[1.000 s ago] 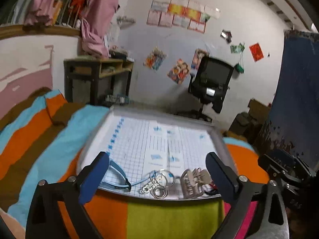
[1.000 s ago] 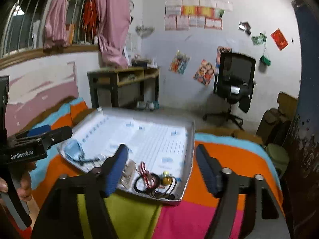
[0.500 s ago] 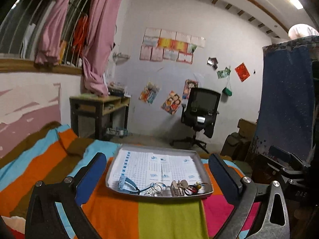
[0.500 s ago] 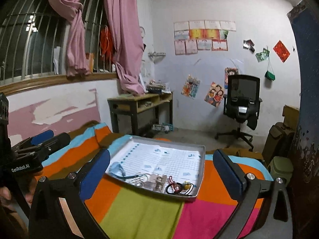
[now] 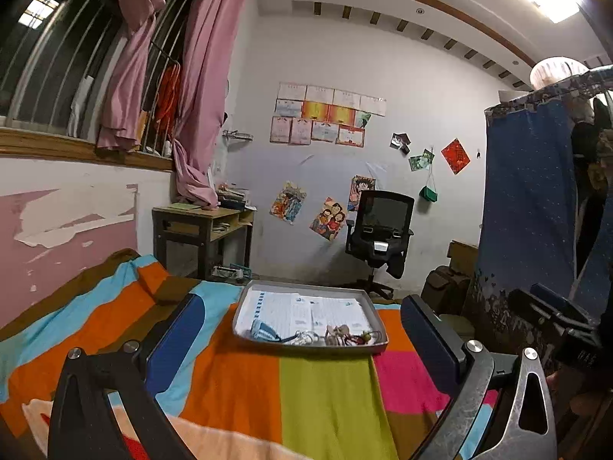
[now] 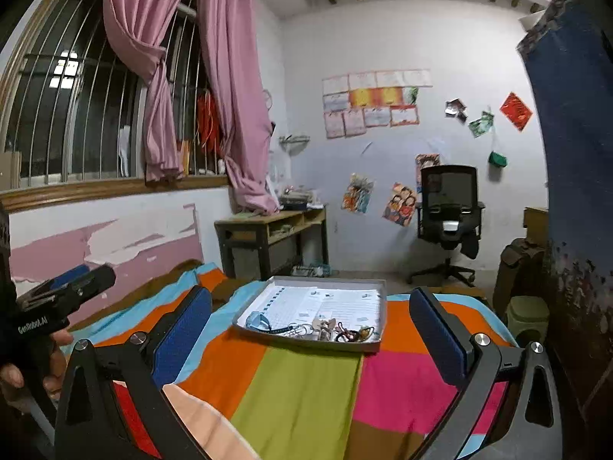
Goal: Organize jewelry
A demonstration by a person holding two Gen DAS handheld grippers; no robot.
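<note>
A grey tray (image 5: 377, 312) (image 6: 379, 339) lined with gridded paper lies on the striped bed. Along its near edge sit a light blue headband (image 5: 263, 332) (image 6: 257, 321), metal rings (image 5: 304, 338) (image 6: 302, 330), a beige hair claw (image 5: 337, 332) (image 6: 325, 327) and dark hair ties (image 5: 362, 338) (image 6: 350, 335). My left gripper (image 5: 302, 335) is open and held well back from the tray. My right gripper (image 6: 312, 320) is open too, also far back, with nothing between its fingers. The left gripper's body (image 6: 57, 303) shows at the right wrist view's left edge, in a hand.
The colourful striped blanket (image 5: 322, 395) covers the bed between me and the tray. A wooden desk (image 5: 203, 230) stands by the left wall under pink curtains. A black office chair (image 5: 379, 230) stands at the back. A blue curtain (image 5: 528, 207) hangs on the right.
Both grippers have pulled back and up from the tray, which now looks small and far. The jewelry stays in the tray; the right gripper's jaws stand wider than a second ago.
</note>
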